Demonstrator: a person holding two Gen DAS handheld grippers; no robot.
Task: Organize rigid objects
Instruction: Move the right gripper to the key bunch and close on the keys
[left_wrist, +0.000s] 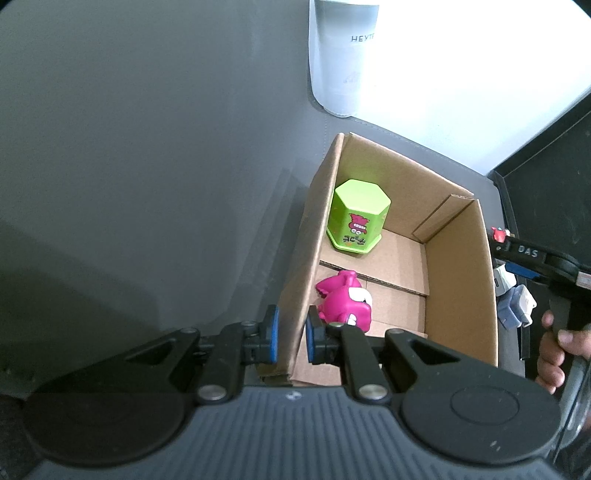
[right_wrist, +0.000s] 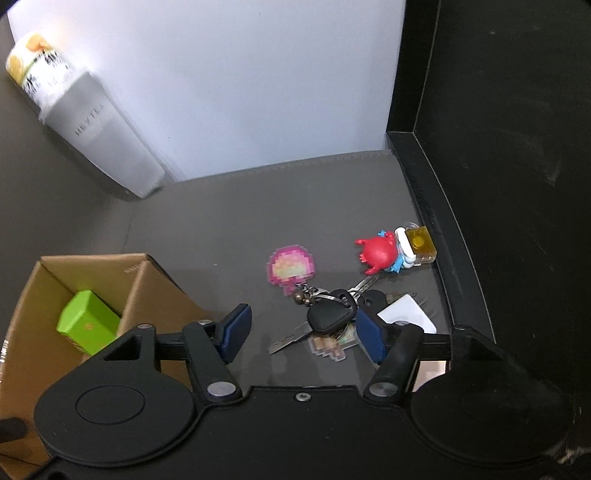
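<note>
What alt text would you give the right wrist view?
The open right hand-held gripper hovers over a bunch of keys on a dark table. A red figurine lies beyond; a cardboard box with a green container sits left.

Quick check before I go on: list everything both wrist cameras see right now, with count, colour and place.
cardboard box: one, brown, on the dark mat, left wall clamped by the left gripper
hexagonal tin: one, lime green, upright in the box's far end
toy figure: one, magenta, lying in the box's near end
key bunch: one, black-headed keys with a white tag, on the mat under the right gripper
pixel charm: one, pink, on the mat beside the keys
crab figure: one, red, near the black frame
tall container: one, grey-white, by the back wall
left gripper: black, blue pads, jaws shut on the box wall
right gripper: black, blue pads, jaws open above the keys
hand: one, holding the right gripper's handle
</note>
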